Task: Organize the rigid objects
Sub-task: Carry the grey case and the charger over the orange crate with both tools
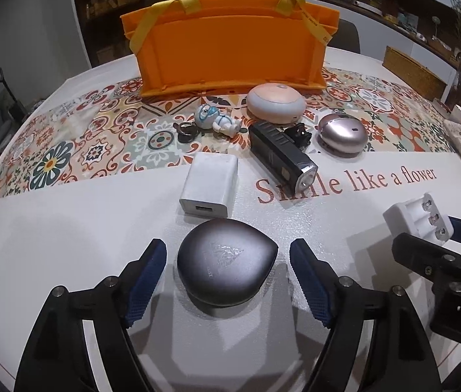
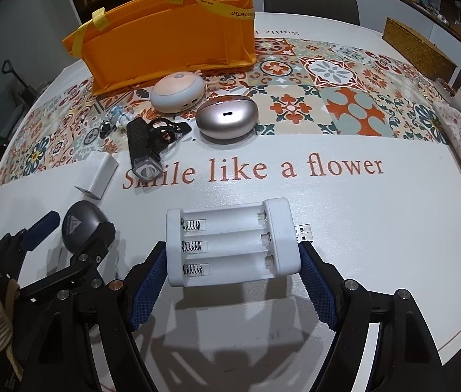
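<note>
Your left gripper (image 1: 228, 279) straddles the grey teardrop case (image 1: 227, 269) near the table's (image 1: 67, 245) front edge, jaws open; smooth, slippery shell, so pinch its flanks. Your right gripper (image 2: 233, 261) clamps the light, rigid battery charger (image 2: 230, 245).

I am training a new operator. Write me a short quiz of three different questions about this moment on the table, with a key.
1. True or false: the left gripper is shut on the grey teardrop case.
2. Which item sits between the right gripper's fingers? A) white USB charger B) white battery holder C) black flashlight
3. Fill in: the battery holder has ___ battery slots, all without batteries.

Key
1. False: both fingers stand apart from the case, one on each side.
2. B, the white battery holder; whether the pads press it or only touch is unclear.
3. Three.
</note>
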Motion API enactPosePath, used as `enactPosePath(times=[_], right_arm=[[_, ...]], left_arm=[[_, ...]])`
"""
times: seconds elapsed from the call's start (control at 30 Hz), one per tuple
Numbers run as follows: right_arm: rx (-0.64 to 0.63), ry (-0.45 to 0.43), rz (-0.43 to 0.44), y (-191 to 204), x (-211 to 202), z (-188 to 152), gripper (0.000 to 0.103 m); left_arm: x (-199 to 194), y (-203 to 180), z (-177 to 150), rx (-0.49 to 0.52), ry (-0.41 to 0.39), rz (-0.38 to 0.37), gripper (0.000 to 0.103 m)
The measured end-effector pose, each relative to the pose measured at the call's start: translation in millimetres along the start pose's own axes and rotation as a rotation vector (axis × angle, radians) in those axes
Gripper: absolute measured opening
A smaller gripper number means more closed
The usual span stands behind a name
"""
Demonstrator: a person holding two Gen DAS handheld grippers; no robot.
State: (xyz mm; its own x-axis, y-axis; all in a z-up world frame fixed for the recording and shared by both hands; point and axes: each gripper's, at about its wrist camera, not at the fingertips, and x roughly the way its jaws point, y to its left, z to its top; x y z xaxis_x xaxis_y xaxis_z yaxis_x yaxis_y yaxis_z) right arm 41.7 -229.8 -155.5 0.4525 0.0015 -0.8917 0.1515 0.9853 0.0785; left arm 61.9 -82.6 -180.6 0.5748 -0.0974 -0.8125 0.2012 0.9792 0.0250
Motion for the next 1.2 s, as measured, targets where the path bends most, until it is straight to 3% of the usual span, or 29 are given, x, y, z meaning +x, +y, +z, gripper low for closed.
enactPosePath(times=[0.33, 0.43, 0.47, 0.93, 1.2], right_arm=[[0.008, 0.013, -0.018, -5.1, 5.9, -0.1, 0.078], [0.008, 0.017, -0.020, -4.9, 7.2, -1.4, 0.078], [0.008, 0.018, -0.020, -4.8, 7.9, -1.6, 0.078], [0.009, 0.010, -0.005, 5.4, 0.8, -3.0, 0.078], [0.040, -0.019, 0.030, 10.1, -20.3, 9.3, 0.078]], left_arm=[[10.5, 3.9, -5.8, -0.046, -0.002, -0.025, 0.075], [10.1, 4.2, -7.8, -0.038, -0.028, -0.021, 0.069], [9.3, 4.4, -7.9, -0.038, -0.033, -0.023, 0.061], [-3.6, 14.9, -1.1, -0.074, 0.033, -0.080, 0.061], [-33.9, 25.9, 21.6, -0.076, -0.013, -0.073, 0.061]])
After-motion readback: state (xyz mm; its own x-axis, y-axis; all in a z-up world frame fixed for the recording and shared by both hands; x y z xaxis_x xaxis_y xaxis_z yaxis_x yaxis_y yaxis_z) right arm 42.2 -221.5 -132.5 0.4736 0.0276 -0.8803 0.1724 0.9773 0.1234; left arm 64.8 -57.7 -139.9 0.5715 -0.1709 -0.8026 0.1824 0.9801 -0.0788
